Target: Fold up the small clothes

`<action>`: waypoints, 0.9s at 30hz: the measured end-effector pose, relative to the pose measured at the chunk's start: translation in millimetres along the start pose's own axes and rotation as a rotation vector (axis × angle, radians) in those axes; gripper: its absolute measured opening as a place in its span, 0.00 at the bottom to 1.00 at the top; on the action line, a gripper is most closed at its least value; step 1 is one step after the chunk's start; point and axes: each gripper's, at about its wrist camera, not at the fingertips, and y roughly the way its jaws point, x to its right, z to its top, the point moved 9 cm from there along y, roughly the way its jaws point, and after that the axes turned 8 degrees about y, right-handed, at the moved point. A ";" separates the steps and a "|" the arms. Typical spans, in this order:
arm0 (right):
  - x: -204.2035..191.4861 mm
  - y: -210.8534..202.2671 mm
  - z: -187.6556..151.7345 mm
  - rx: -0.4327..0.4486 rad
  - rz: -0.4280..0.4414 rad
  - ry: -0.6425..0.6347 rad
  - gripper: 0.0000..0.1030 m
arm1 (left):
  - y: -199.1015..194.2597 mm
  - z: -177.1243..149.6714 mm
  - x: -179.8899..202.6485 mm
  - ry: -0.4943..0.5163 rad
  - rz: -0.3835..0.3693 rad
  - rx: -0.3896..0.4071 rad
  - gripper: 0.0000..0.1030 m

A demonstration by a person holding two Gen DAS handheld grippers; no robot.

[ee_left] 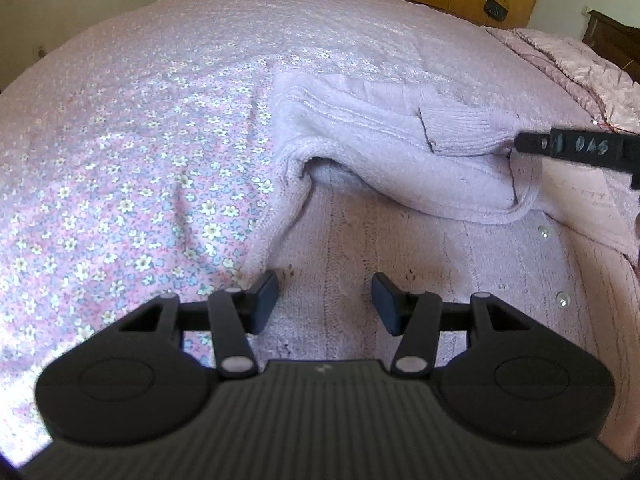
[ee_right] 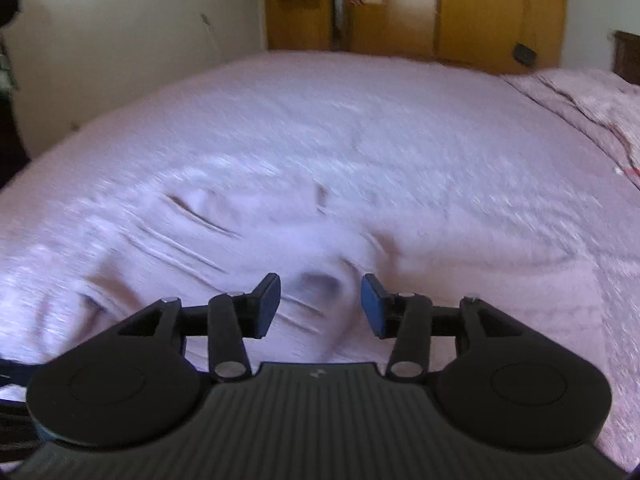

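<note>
Mid-fold: sleeve laid over the body, both tongs empty.

The lilac knit sweater (ee_left: 360,168) lies on the floral bedspread (ee_left: 120,160), filling the left wrist view from 6 round to 3 o'clock, its ribbed cuff (ee_left: 460,130) at about 2 o'clock. The left gripper (ee_left: 325,300) hangs above the knit, jaws apart, holding nothing. The right gripper (ee_right: 320,304) is spread too and empty; its own view is motion-blurred. From the left it shows at 3 o'clock beside the cuff. Likely next: pinch an edge at 6 o'clock and carry it toward 12, squarely.
</note>
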 end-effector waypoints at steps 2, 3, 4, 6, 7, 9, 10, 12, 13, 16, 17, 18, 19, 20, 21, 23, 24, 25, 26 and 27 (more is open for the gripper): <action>-15.7 -2.3 1.8 -0.007 0.058 -0.018 0.53 | 0.2 0.2 0.2 -0.002 -0.001 -0.001 0.53; -27.2 4.6 6.7 -0.013 0.076 -0.032 0.54 | -0.2 0.2 1.1 -0.003 0.000 -0.001 0.52; -36.3 8.1 6.0 -0.018 0.086 -0.059 0.54 | -0.9 -0.1 1.7 -0.004 -0.001 0.000 0.53; -49.1 18.2 3.3 -0.026 0.075 -0.115 0.54 | -0.7 -0.6 1.6 -0.003 -0.003 0.002 0.53; -54.2 24.6 2.0 -0.033 0.068 -0.137 0.55 | -0.7 -0.9 1.6 -0.001 -0.004 0.003 0.53; -61.0 37.0 -1.6 -0.057 0.057 -0.165 0.55 | -0.4 -1.2 2.1 0.002 -0.005 0.006 0.53; -63.4 41.3 -6.3 -0.075 0.050 -0.175 0.55 | -0.4 -1.3 2.7 0.004 -0.004 0.007 0.53; -58.4 56.0 -12.3 -0.111 0.019 -0.192 0.55 | -0.6 -1.6 3.2 0.011 -0.003 0.009 0.53; -54.8 62.5 -15.3 -0.121 0.002 -0.201 0.55 | -0.7 -1.7 3.7 0.016 -0.002 0.011 0.53; -48.4 68.7 -19.4 -0.113 0.003 -0.218 0.51 | -1.0 -2.5 4.9 0.027 0.000 0.015 0.53; -46.6 67.2 -18.6 -0.110 0.001 -0.221 0.42 | -1.3 -2.9 5.0 0.029 -0.001 0.017 0.53; -44.2 67.2 -18.6 -0.109 -0.008 -0.227 0.34 | -1.5 -3.1 5.3 0.030 -0.002 0.019 0.54; -41.5 65.3 -16.6 -0.106 -0.030 -0.241 0.20 | -1.8 -3.5 5.8 0.030 -0.003 0.019 0.54; -39.7 65.0 -14.6 -0.101 -0.035 -0.243 0.13 | -1.5 -3.7 6.1 0.029 -0.003 0.019 0.55; -37.3 63.5 -11.8 -0.094 -0.033 -0.235 0.12 | -1.4 -3.8 6.3 0.028 -0.003 0.018 0.55; -30.4 52.1 2.2 -0.053 -0.029 -0.209 0.12 | -1.3 -3.9 6.8 0.025 -0.002 0.016 0.55; -26.3 46.7 10.4 -0.035 -0.027 -0.193 0.11 | -1.0 -3.4 6.0 0.020 -0.004 0.015 0.55; -20.8 38.0 20.2 -0.012 -0.024 -0.170 0.11 | -0.9 -2.4 5.1 0.013 -0.007 0.011 0.55; -16.1 28.8 28.1 0.007 -0.021 -0.151 0.11 | -0.6 -1.0 4.0 0.002 -0.013 0.004 0.55; -9.4 18.4 37.9 0.033 -0.022 -0.128 0.11 | -0.3 1.1 2.0 -0.013 -0.023 0.000 0.55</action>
